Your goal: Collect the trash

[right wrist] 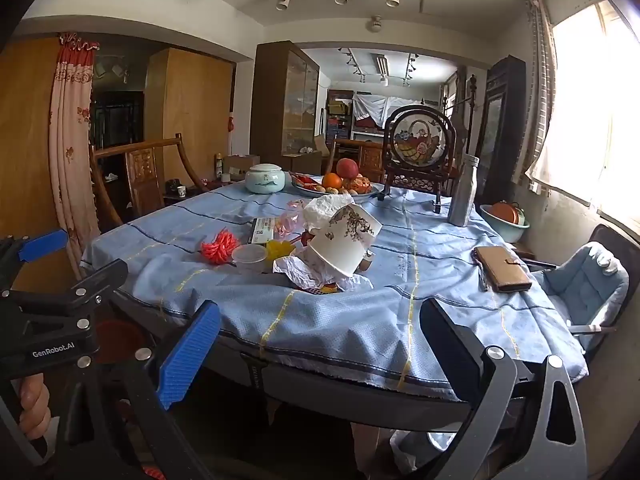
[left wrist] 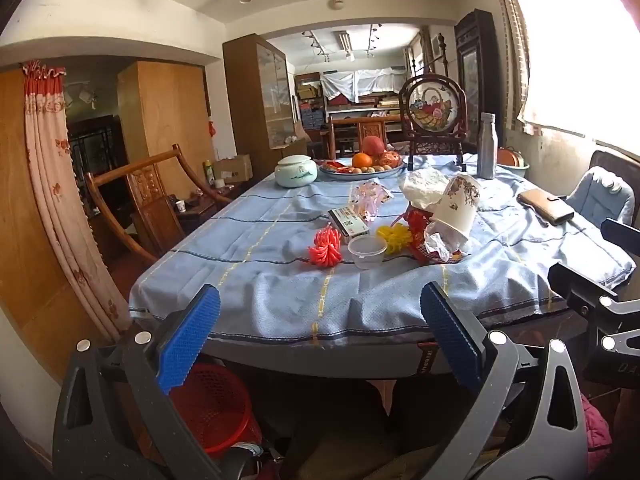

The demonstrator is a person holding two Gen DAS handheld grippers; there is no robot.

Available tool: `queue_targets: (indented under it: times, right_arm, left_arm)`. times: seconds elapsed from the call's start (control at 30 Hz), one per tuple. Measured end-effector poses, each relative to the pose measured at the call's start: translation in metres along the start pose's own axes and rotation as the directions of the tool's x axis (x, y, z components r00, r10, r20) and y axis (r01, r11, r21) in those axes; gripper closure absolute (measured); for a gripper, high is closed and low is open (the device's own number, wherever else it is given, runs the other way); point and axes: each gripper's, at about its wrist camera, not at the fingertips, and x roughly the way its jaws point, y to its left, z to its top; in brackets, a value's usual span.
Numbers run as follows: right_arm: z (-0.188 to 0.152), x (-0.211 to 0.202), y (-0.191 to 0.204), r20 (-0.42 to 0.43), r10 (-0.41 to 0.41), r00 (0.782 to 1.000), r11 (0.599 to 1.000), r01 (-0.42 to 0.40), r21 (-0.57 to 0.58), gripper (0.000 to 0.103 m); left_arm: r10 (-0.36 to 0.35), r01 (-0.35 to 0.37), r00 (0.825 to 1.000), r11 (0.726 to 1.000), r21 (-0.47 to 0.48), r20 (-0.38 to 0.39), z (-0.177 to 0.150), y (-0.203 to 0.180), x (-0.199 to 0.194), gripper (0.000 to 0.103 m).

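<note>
With both grippers fully open and empty, the paper cup [right wrist: 344, 240] lies at 12 o'clock of the right gripper [right wrist: 320, 344], the nearer one.

Home dining room, clothed table [left wrist: 280, 304], carved chair [left wrist: 148, 200], fruit plate [left wrist: 362, 170]

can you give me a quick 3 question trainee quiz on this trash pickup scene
1. True or false: the left claw is open and empty.
2. Where is the red basket? A) on the table B) on the floor by the table's near edge C) on a chair
3. What lies tipped on the crumpled paper mid-table?

Key: 1 true. 2 B. 3 the paper cup.
</note>
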Motion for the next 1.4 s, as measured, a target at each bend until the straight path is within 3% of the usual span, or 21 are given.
queue_targets:
  times: [1.4]
  right_arm:
    - [0.0015,-0.0077,0.0017,0.009,0.015,1.000,1.000,-0.015,-0.002,0.005]
  left_arm:
    - [0.032,-0.032,0.999,0.999,-0.002,-0.025,-0.0057,0.0019,0.0033,0.007]
